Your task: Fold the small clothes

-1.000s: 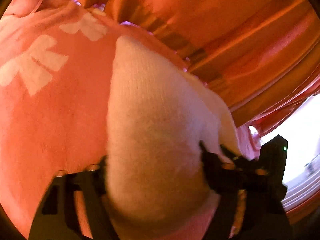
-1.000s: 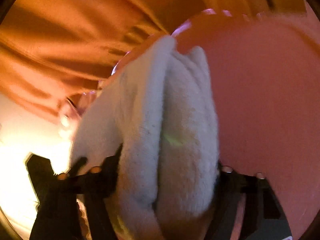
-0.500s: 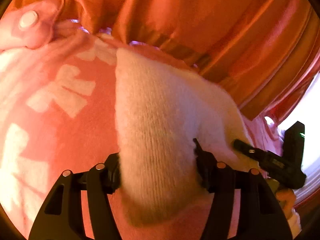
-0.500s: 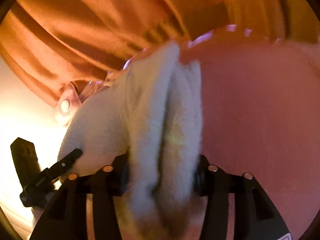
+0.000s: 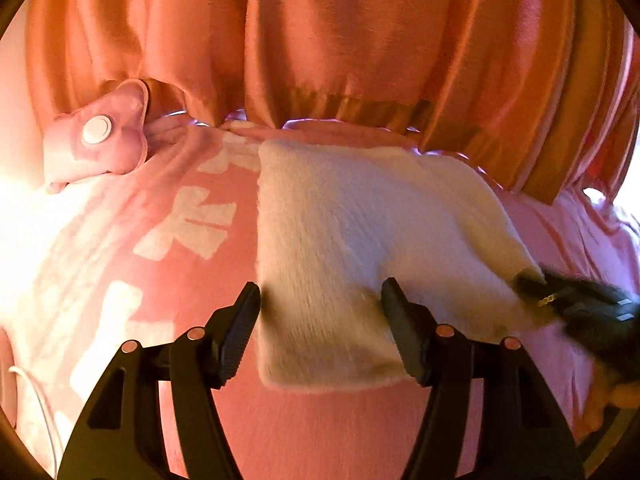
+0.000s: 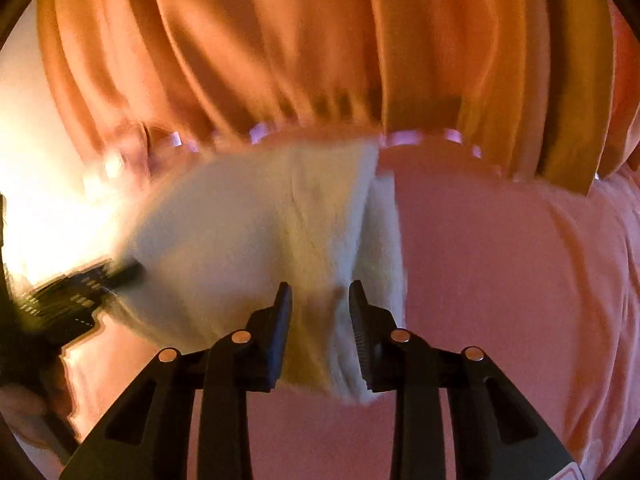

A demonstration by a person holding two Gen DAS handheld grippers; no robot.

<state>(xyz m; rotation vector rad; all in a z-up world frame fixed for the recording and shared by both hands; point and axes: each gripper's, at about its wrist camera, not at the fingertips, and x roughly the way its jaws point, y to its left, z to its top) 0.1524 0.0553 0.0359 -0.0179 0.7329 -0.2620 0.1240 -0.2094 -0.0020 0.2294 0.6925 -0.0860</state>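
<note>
A fuzzy white garment [image 5: 360, 240] lies folded on a pink blanket [image 5: 120, 260] with white lettering, just below the hem of an orange curtain [image 5: 340, 40] — a pink pad [image 5: 96, 140] with a white button sits off to its left. The left gripper [image 5: 320, 312] is spread wide, its fingers flanking the garment's near left corner without pinching it. The right gripper [image 6: 320, 312] is narrower but parted — whether its fingers press the layered right edge between them, I cannot tell.

Motion smears the black two-finger right gripper [image 5: 576, 304] beside the fuzzy white folded garment [image 5: 360, 240]; the right wrist view blurs that garment's far edge.
</note>
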